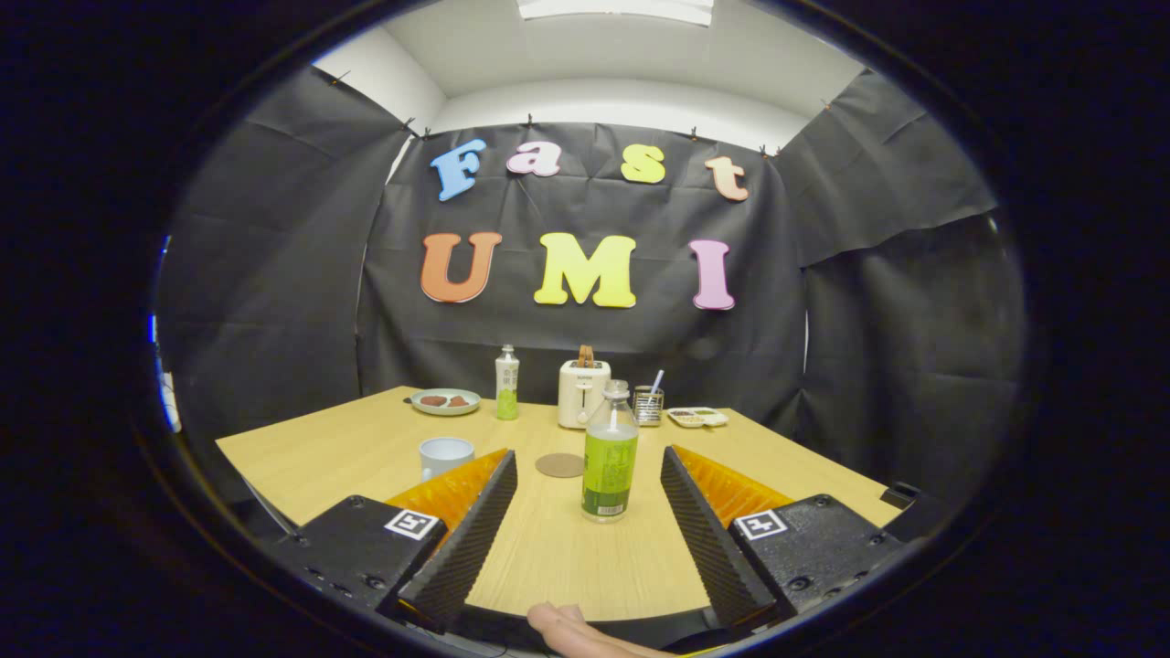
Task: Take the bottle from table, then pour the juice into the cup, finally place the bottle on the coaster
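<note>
With the hand-held gripper (590,457) spread wide, the bottle (610,463) between its fingers is best clamped low on the label, kept upright.

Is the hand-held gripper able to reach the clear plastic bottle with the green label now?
Probably yes: the hand-held gripper is open, and the clear plastic bottle with the green label stands upright between its fingers with nothing blocking.

Toaster (583,393), plate (445,401), second bottle (506,383), tray (697,417).
</note>
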Demonstrator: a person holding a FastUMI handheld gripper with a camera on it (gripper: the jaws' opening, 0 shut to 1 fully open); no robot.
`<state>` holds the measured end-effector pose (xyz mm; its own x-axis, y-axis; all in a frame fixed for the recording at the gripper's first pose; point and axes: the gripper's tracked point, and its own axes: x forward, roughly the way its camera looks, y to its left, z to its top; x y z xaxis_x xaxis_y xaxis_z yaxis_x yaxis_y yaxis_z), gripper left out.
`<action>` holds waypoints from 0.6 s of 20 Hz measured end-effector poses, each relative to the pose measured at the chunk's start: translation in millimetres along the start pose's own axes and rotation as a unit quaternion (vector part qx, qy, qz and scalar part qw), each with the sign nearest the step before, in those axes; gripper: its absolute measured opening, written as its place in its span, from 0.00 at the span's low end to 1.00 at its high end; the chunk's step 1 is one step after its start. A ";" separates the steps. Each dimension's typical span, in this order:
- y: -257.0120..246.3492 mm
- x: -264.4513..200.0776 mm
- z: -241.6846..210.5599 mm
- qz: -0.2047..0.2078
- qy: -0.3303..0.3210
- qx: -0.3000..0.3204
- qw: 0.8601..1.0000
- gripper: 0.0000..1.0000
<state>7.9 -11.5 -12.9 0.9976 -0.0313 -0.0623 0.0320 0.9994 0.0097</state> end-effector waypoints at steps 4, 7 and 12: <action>-8.1 -1.2 11.6 -0.008 -0.006 0.006 1.000 1.00; -8.1 -3.9 20.8 -0.008 -0.015 0.003 1.000 1.00; 0.4 -11.0 32.8 0.002 -0.021 -0.001 1.000 1.00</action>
<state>-1.0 -11.2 20.6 0.9994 -0.0271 -0.0205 0.0273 0.9996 0.0080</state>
